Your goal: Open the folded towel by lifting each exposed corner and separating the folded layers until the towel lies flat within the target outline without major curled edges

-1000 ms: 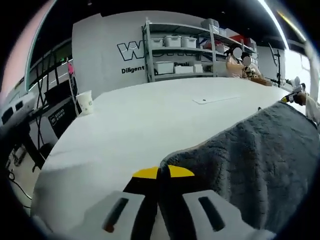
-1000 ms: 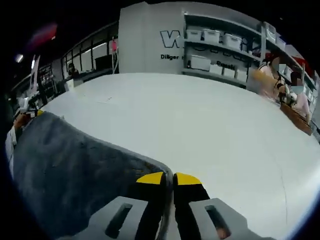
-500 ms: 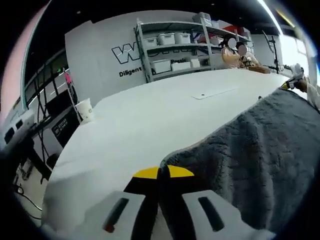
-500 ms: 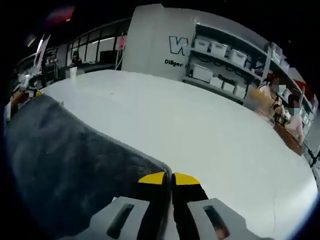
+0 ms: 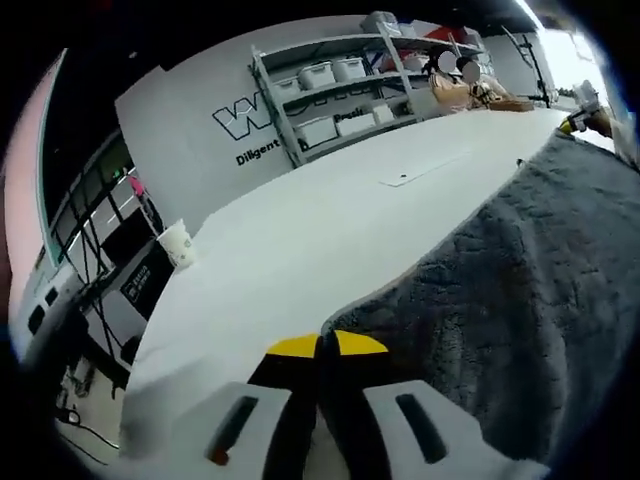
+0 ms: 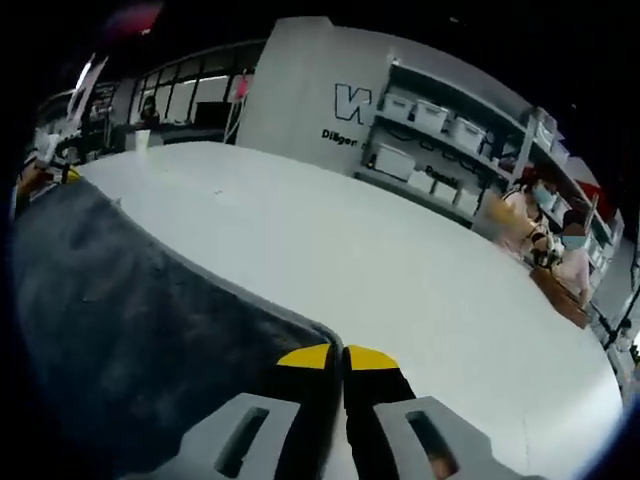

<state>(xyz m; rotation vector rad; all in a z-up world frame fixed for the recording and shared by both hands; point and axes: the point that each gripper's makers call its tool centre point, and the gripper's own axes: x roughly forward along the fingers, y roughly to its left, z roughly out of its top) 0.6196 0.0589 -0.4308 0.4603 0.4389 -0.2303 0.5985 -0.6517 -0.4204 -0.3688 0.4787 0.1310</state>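
Pinching towel (image 5: 530,290) corners: your left gripper (image 5: 327,345) and right gripper (image 6: 340,356), jaws pressed together, above table (image 6: 400,270).

Two matching handheld grippers
Each gripper (image 5: 327,345) (image 6: 337,357) has black jaws with yellow tips, set on pale grey bases bearing dark slanted slots.

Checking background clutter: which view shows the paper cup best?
Left gripper view: the paper cup stands clear at the table's far-left edge. In the right gripper view, a small pale object there is too tiny to tell.
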